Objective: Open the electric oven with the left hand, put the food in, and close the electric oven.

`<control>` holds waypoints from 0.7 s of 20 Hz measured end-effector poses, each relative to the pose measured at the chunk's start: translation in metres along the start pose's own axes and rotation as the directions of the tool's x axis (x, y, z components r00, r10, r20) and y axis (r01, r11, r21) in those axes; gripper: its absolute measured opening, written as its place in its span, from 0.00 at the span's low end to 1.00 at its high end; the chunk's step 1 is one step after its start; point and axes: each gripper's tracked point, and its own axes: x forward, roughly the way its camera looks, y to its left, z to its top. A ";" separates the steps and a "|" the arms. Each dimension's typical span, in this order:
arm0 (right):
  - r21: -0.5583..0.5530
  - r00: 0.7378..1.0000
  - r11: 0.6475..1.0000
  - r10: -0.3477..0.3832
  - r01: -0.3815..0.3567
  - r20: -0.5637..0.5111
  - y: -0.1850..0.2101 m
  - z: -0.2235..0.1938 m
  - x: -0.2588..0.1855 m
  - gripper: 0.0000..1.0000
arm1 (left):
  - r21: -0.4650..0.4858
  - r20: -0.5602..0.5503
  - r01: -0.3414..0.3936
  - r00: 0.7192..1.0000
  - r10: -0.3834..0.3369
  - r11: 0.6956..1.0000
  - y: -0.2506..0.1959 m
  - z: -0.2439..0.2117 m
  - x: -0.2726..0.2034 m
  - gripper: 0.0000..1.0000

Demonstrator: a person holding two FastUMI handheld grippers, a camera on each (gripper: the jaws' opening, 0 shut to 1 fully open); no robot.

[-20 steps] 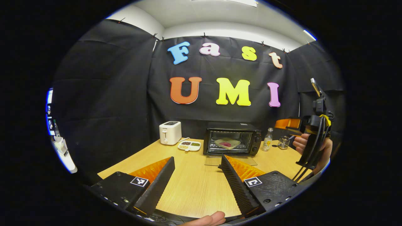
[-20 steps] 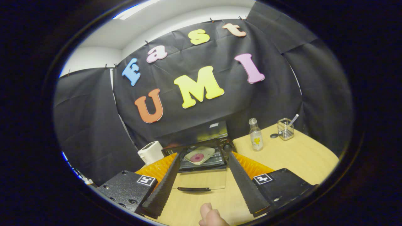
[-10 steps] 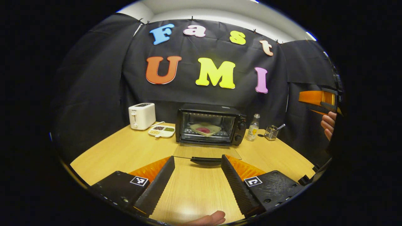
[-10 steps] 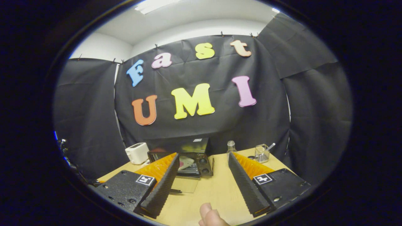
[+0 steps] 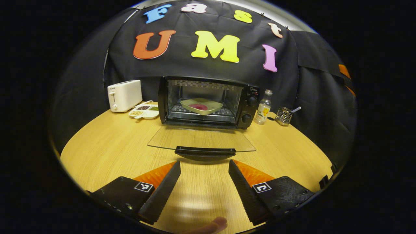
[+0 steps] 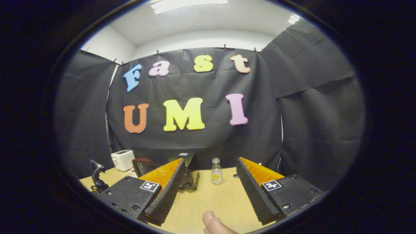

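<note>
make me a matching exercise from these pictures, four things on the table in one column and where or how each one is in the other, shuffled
Things:
1. oven door
2. plate of food
3. toaster
4. bottle

Places or states:
A. on the rack inside the electric oven
B. standing just right of the oven's knobs
C. folded down flat, handle toward the left gripper
D. left of the oven, beside a divided snack dish

Pairs: 1-C, 2-A, 3-D, 4-B
</note>
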 end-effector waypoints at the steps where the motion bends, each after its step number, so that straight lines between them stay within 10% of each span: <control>1: -0.002 1.000 1.000 0.001 -0.001 -0.001 -0.002 -0.001 0.001 1.00 | 0.002 -0.015 -0.001 1.000 0.001 1.000 0.000 -0.003 0.009 0.95; 14: 0.001 1.000 1.000 -0.028 0.028 -0.007 -0.040 -0.018 0.021 1.00 | 0.089 -0.108 -0.067 0.991 0.076 0.994 0.005 -0.014 0.058 0.95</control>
